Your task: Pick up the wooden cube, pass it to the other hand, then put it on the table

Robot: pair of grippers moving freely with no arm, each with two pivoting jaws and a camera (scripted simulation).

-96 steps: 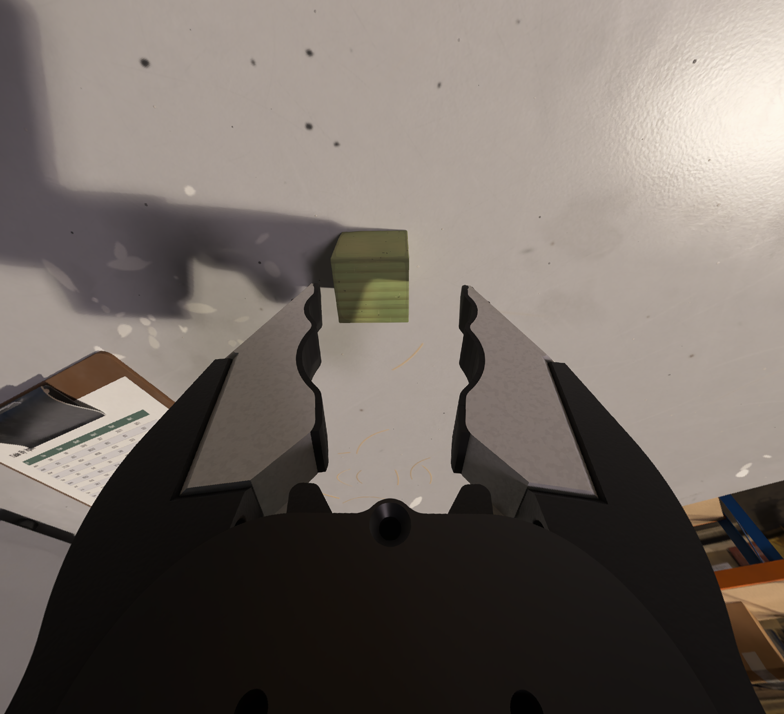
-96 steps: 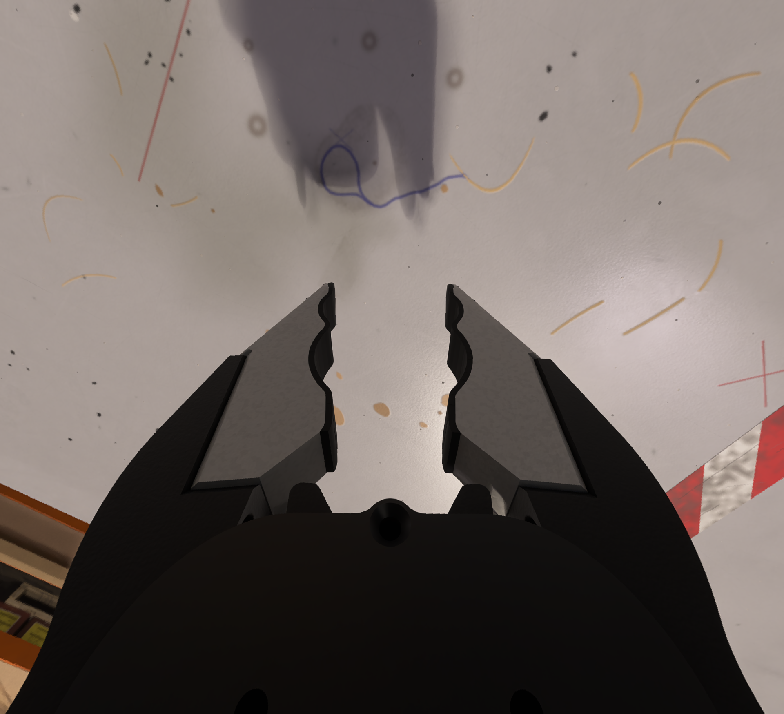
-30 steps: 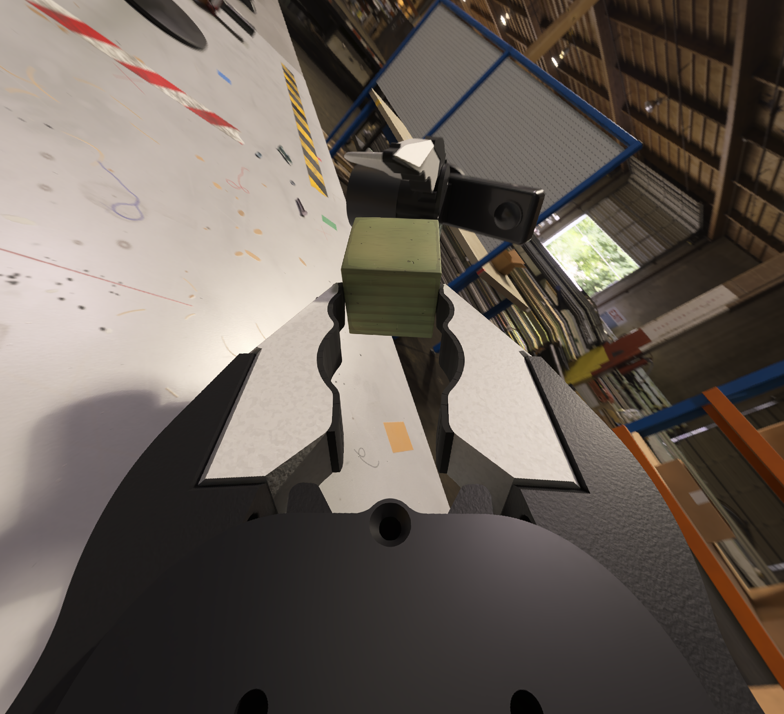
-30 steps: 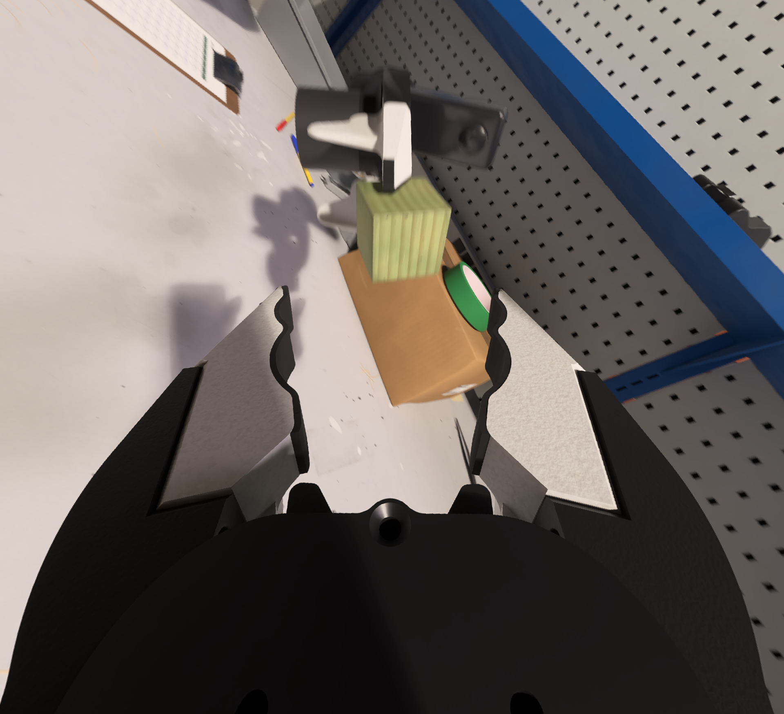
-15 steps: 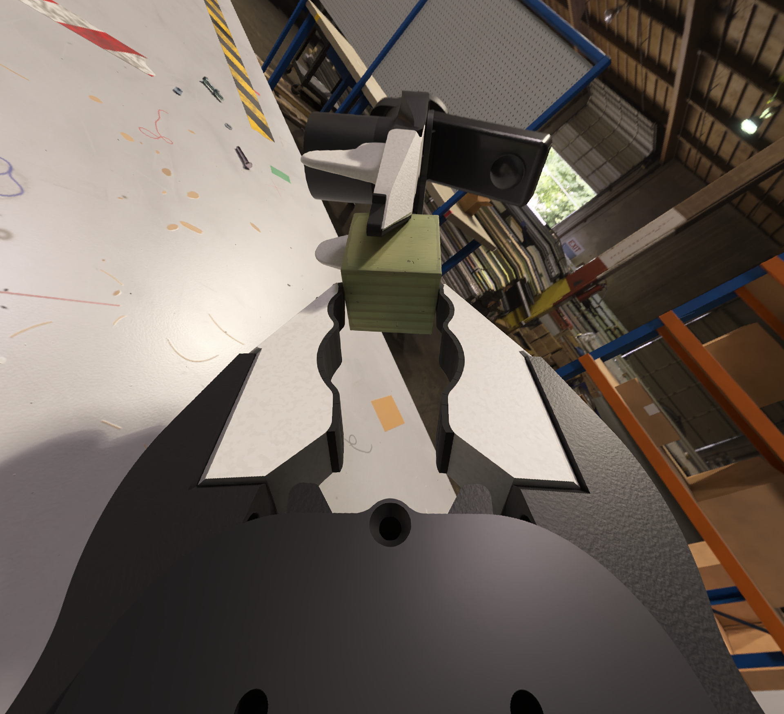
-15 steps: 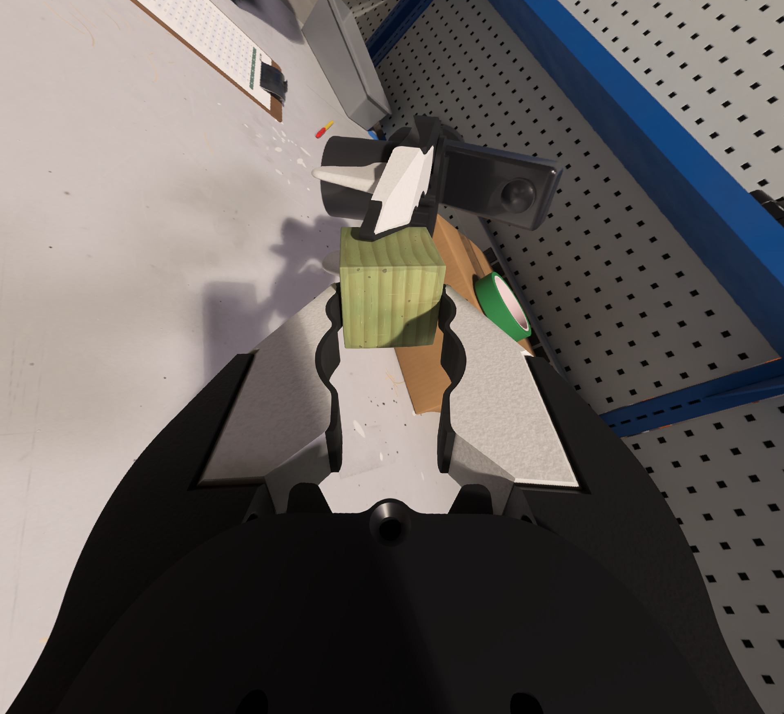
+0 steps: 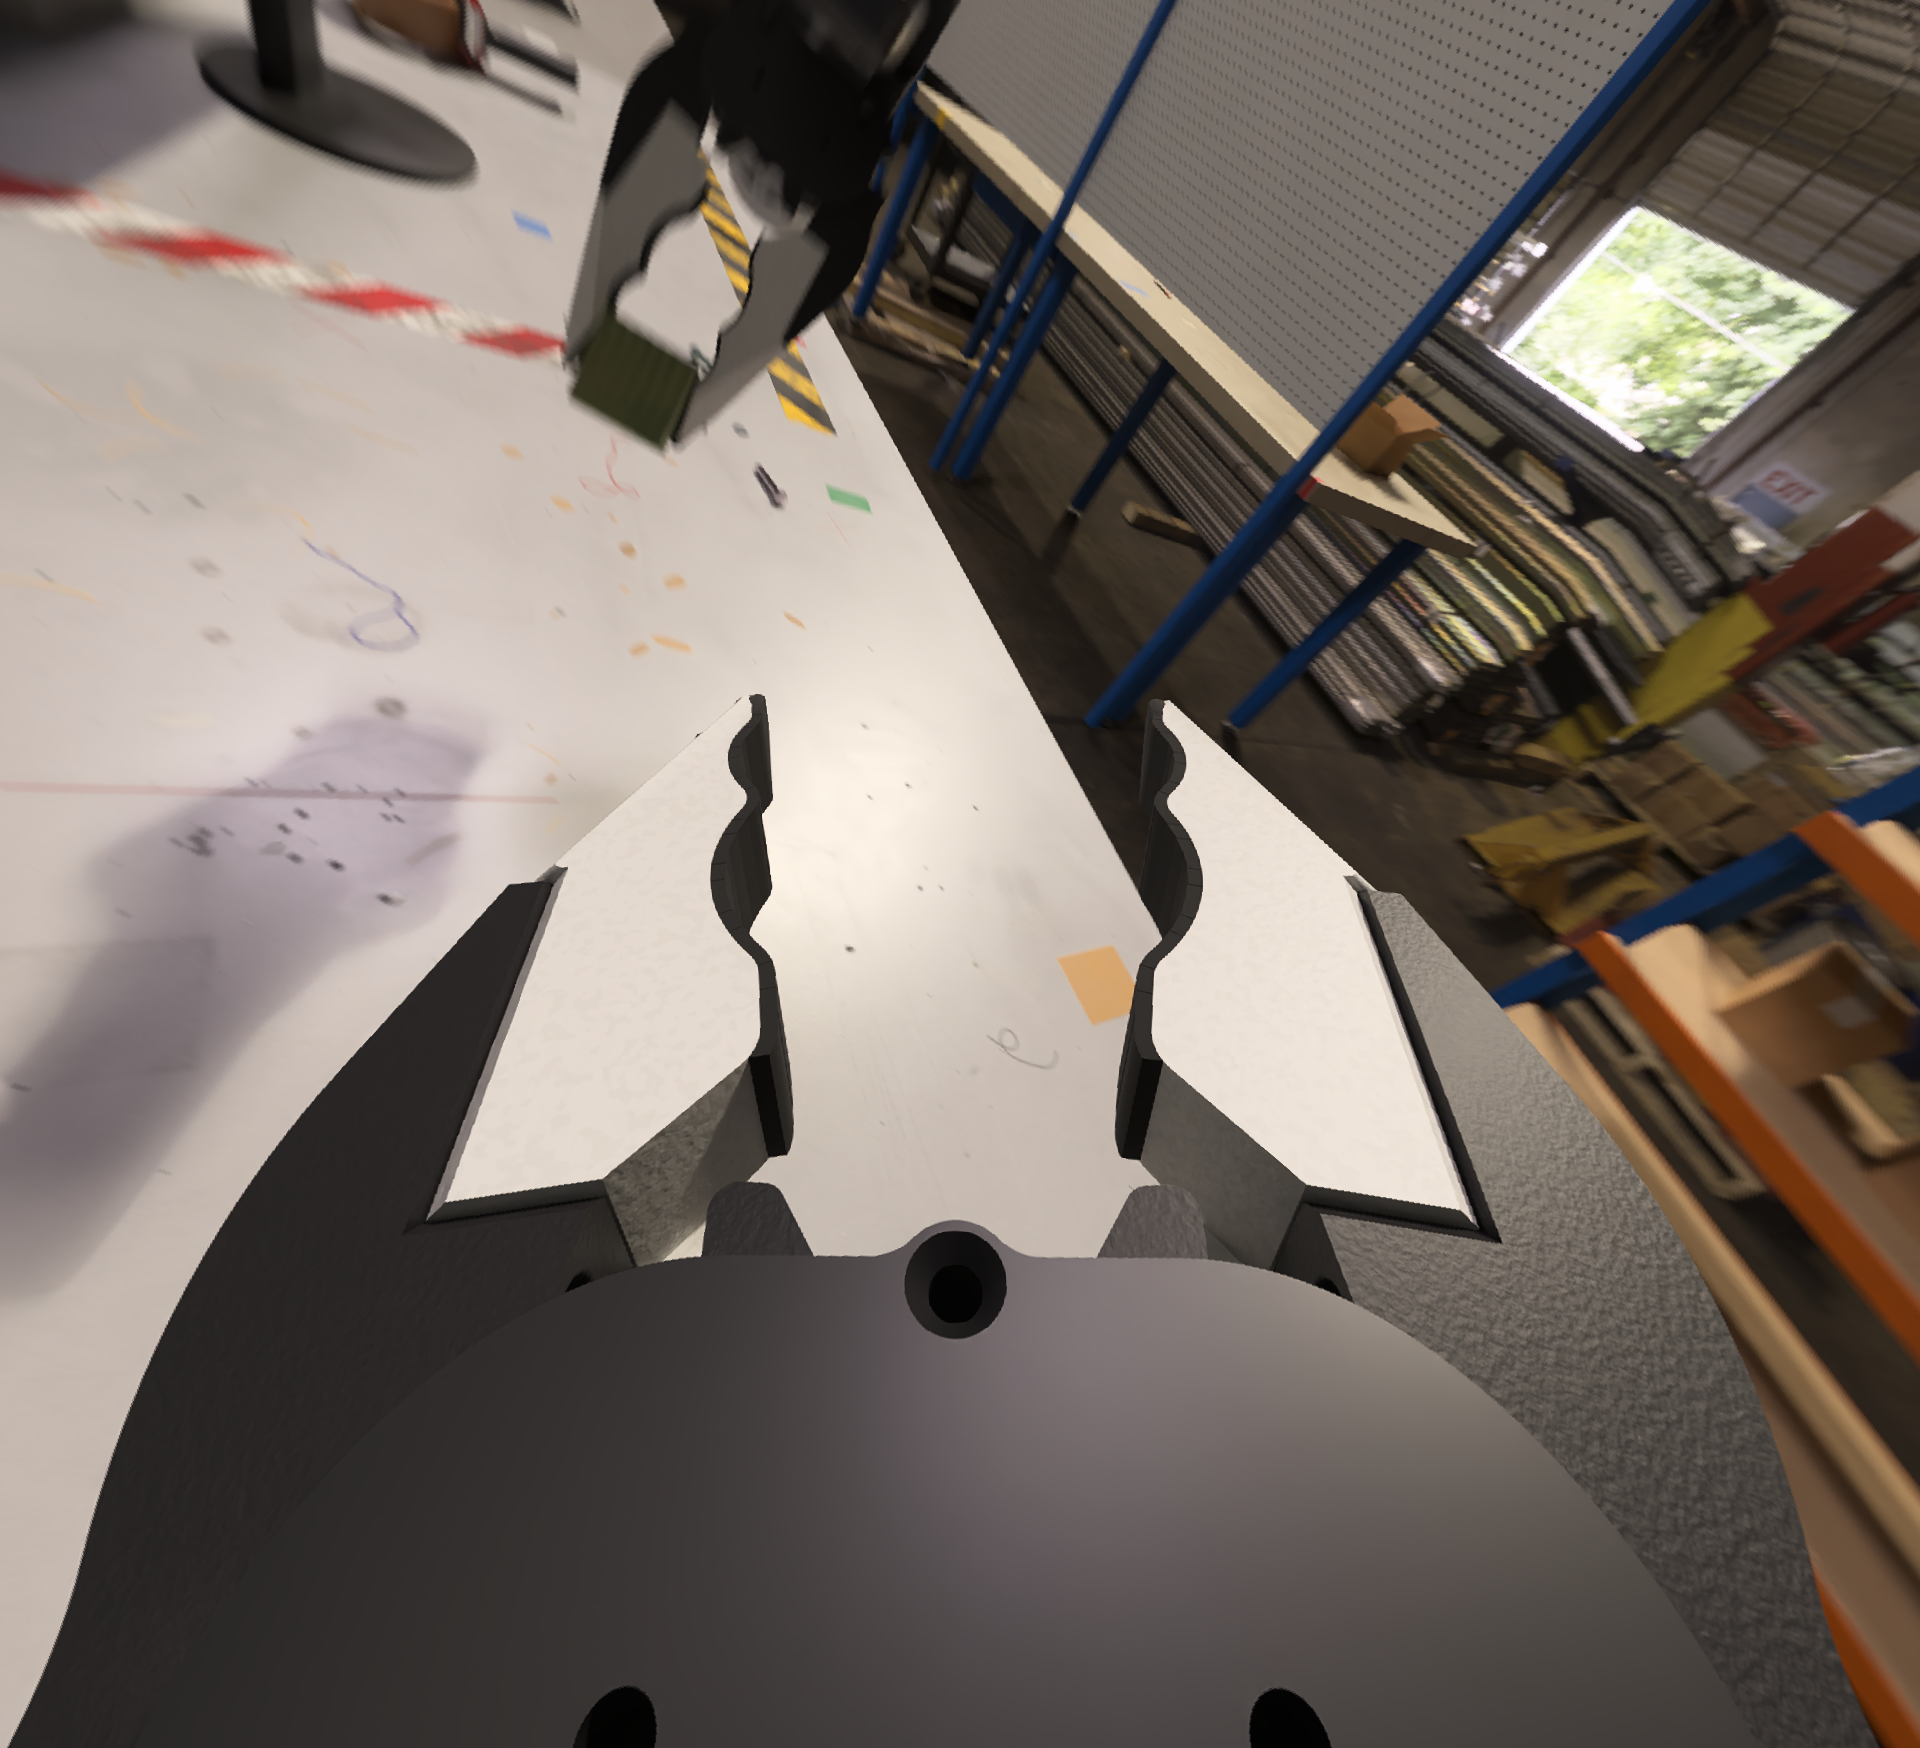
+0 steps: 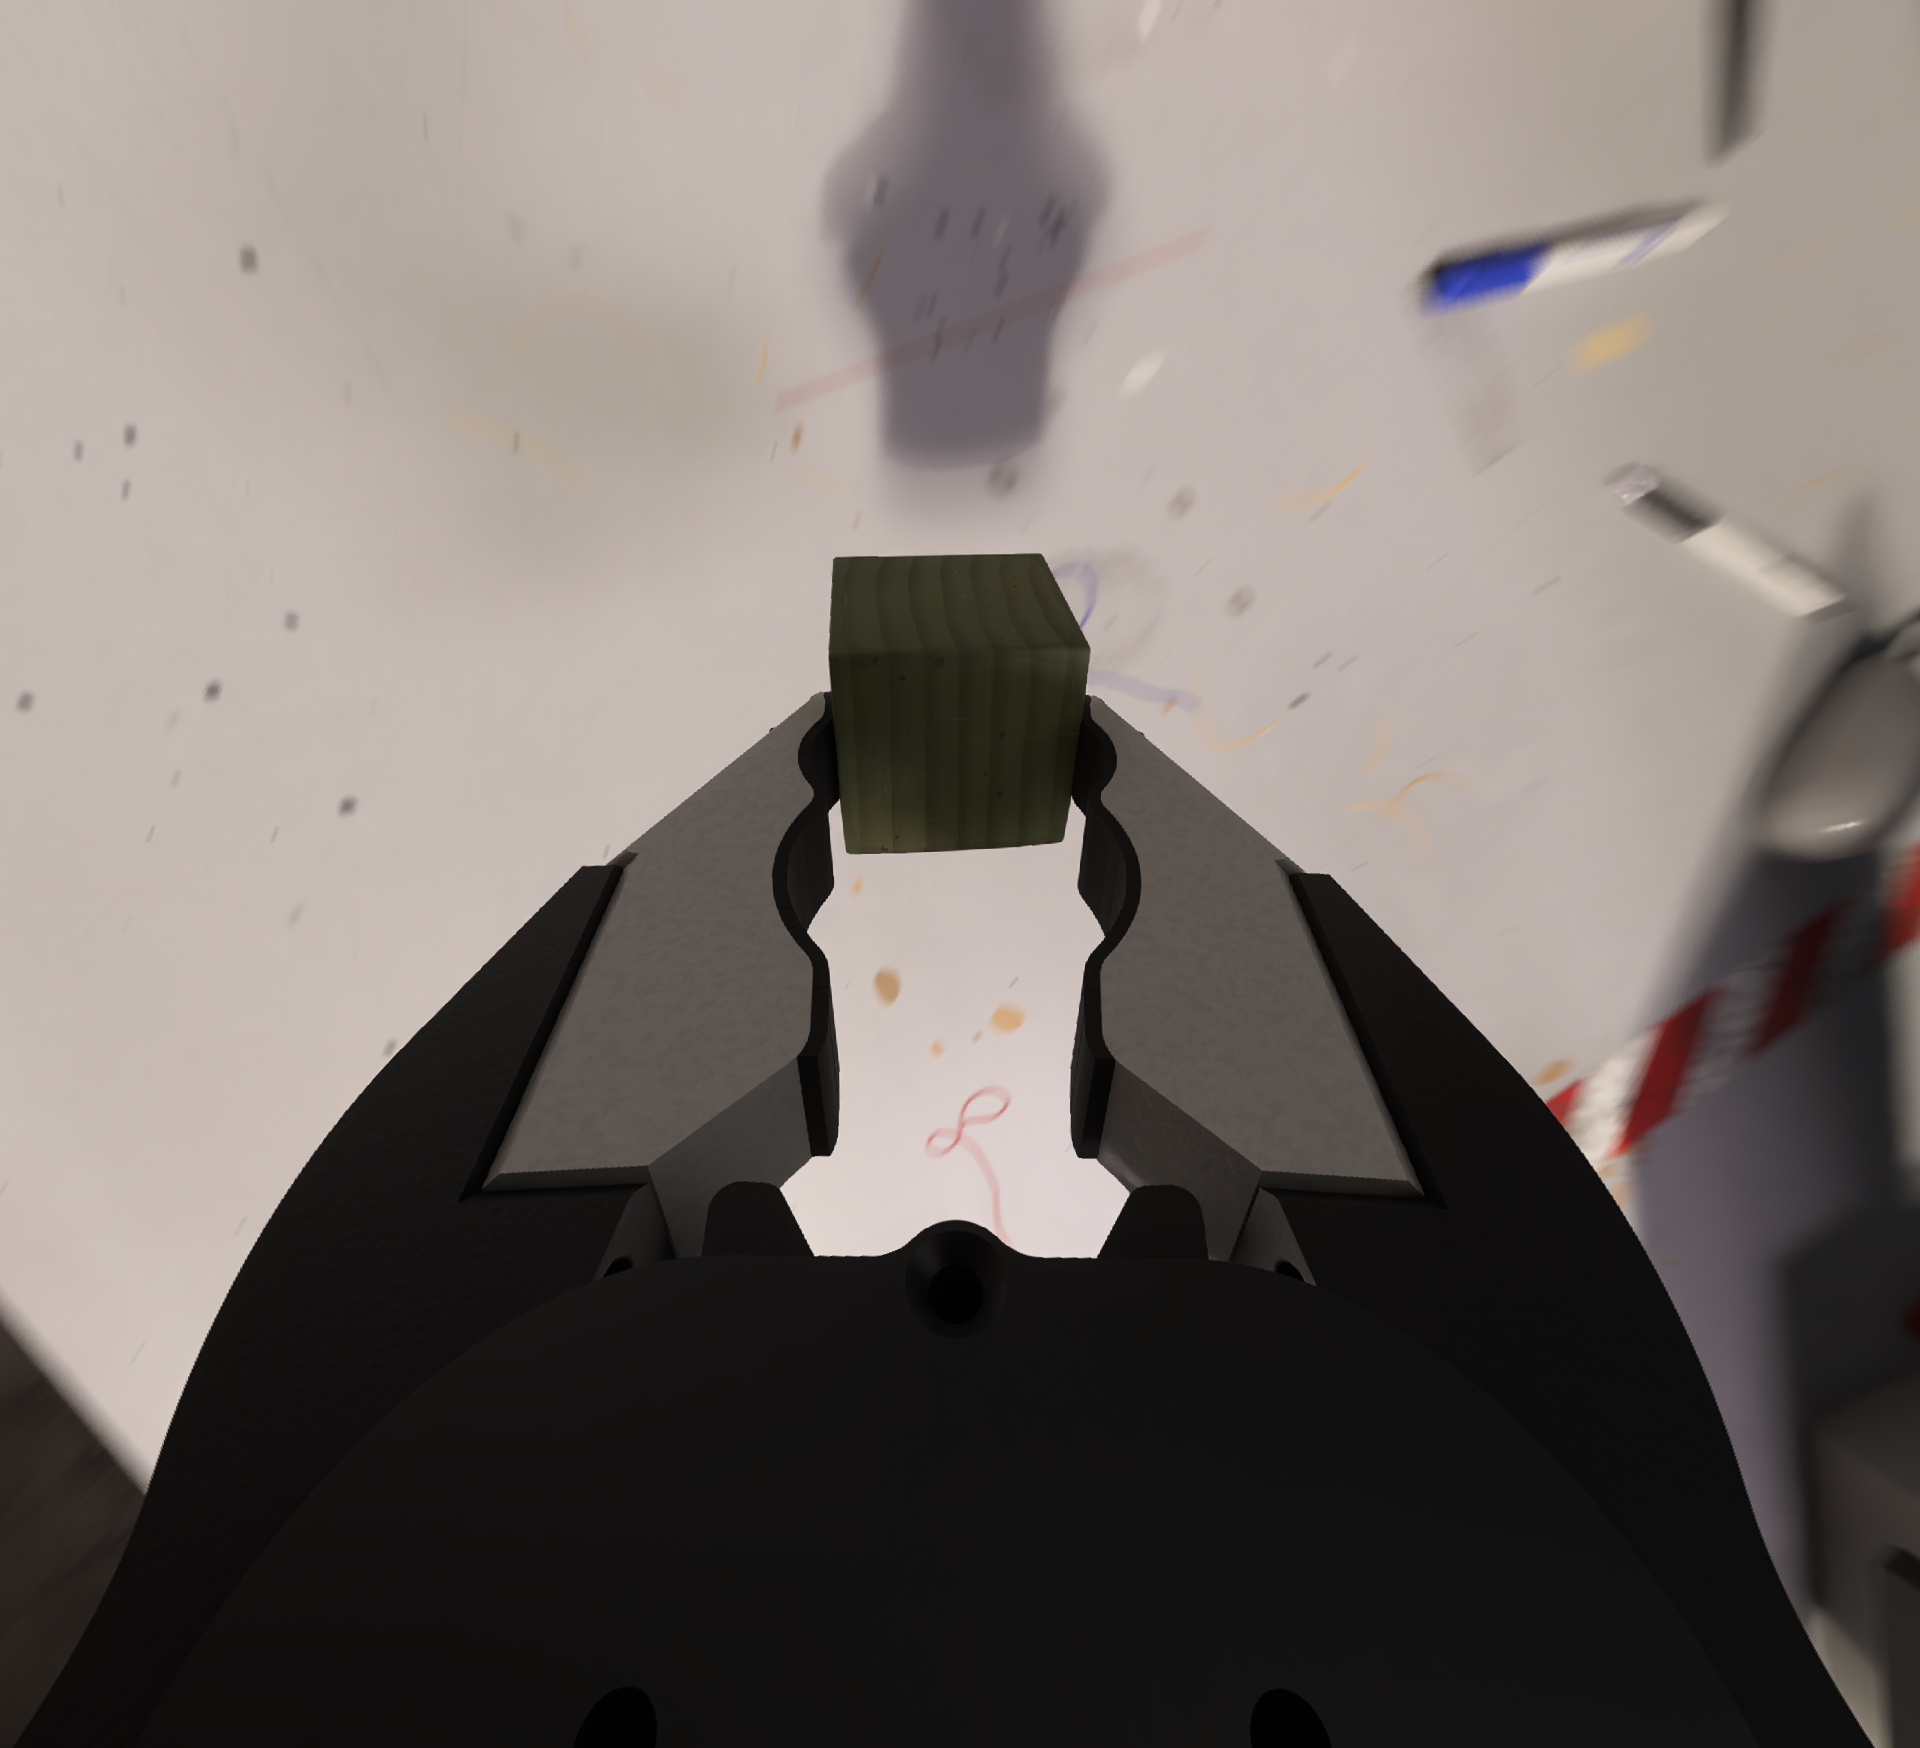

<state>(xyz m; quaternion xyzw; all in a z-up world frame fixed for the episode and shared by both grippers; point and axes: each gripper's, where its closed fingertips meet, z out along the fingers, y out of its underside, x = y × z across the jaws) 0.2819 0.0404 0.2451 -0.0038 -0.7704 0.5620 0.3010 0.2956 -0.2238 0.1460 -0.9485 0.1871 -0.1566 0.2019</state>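
The green-tinted wooden cube (image 8: 956, 701) sits between the tips of my right gripper (image 8: 956, 722), which is shut on it and points down at the white table (image 8: 416, 451), holding the cube above it. In the left wrist view the right gripper (image 7: 675, 368) shows farther off, tilted down, with the cube (image 7: 632, 382) in its fingertips above the table (image 7: 312, 555). My left gripper (image 7: 956, 722) is open and empty, low over the table near its right edge.
A monitor on a black stand (image 7: 312, 98) is at the far end. Red-white tape (image 7: 260, 264) and yellow-black tape (image 7: 769, 316) lie on the table. A blue pen (image 8: 1558, 259) and a grey tool (image 8: 1725, 545) lie to the right. Blue-framed pegboard (image 7: 1299, 88) and shelving stand beyond the edge.
The left gripper has let go of the cube and opened. The right gripper has taken the cube, moved away and turned down toward the table.
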